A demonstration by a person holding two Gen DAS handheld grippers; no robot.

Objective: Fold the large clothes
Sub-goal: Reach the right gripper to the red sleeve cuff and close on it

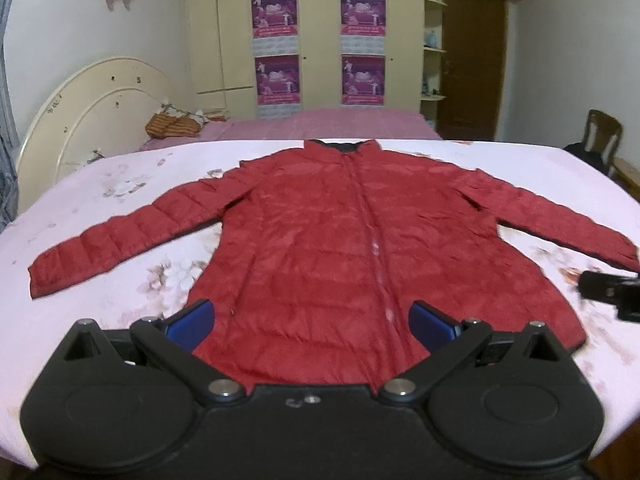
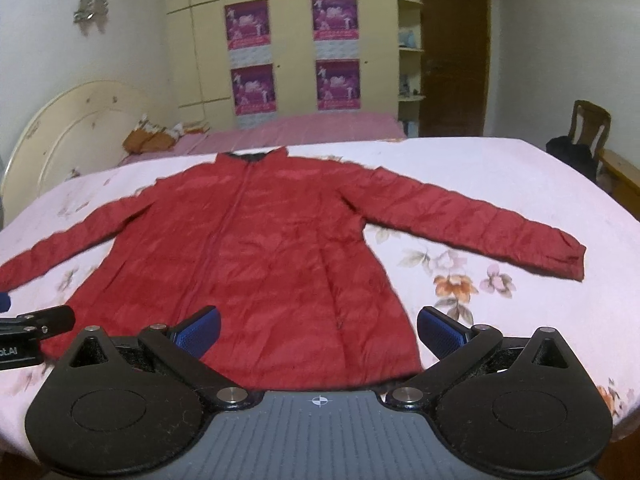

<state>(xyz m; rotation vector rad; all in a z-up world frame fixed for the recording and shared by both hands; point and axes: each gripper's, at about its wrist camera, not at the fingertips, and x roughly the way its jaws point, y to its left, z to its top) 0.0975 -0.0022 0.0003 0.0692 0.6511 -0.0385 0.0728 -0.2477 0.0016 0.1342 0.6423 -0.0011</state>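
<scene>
Nearest in the left wrist view is the left claw (image 1: 311, 326), with its two blue pads wide apart above the hem of the red jacket (image 1: 340, 248). It holds nothing, and I cannot tell if it touches the cloth. In the right wrist view the right claw (image 2: 319, 332) is opened just as wide over the other part of the hem, also with nothing between its pads.

The jacket lies flat, front side up and closed, on a table (image 1: 120, 184) covered with a pale pink flowered cloth. The collar points away from the cameras and both sleeves are spread out to the sides.

The left view shows the whole sleeve (image 1: 120, 236) on its left side down to the cuff, and the right claw appears only as a black piece at the right edge. The right view shows the other sleeve (image 2: 480, 224) fully, and the orange flowers beside it on the cloth.

Behind the table stand a bed (image 1: 328, 124) with a pink cover, a cream wardrobe (image 1: 320, 32) with four purple posters, and a brown door (image 1: 472, 56).
</scene>
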